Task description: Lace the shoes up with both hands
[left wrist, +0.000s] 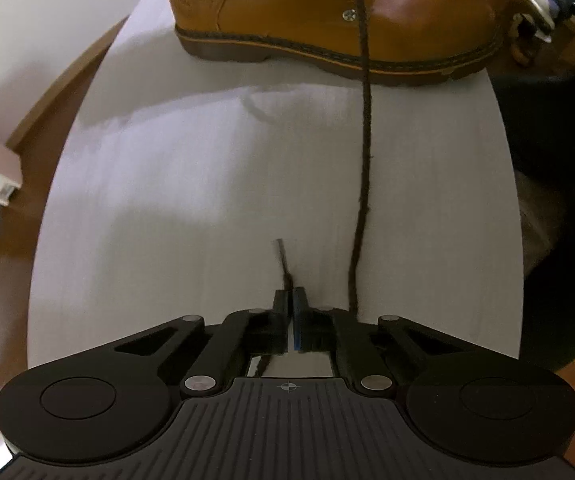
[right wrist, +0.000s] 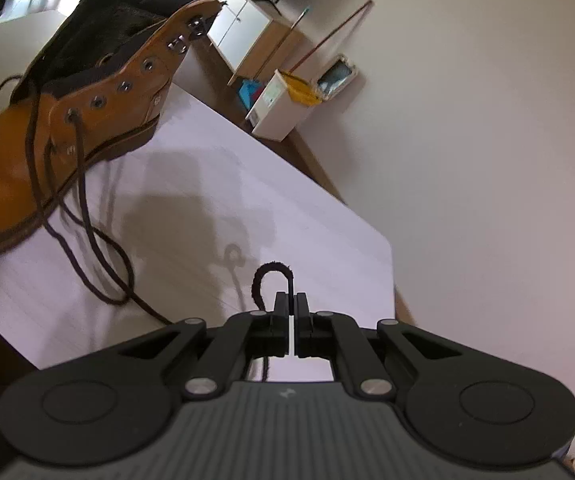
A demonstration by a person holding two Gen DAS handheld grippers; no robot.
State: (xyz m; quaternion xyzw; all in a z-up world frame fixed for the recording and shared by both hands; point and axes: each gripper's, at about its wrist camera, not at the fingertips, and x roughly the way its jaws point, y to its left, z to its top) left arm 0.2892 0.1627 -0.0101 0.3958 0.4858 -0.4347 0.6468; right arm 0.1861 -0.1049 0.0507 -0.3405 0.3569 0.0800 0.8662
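Left wrist view shows the left gripper pinched shut on the lace near its stiff tip, which pokes ahead of the jaws; the boot stands well ahead. Right gripper is likewise clamped on a limp loop of lace. Lace looks soft and floppy; gripping near the tip seems best for threading.

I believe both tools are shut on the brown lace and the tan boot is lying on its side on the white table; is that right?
Not quite: the tan boot stands upright on its sole on the white table, as the left wrist view shows. The rest holds: the left tool and the right tool are each shut on the brown lace.
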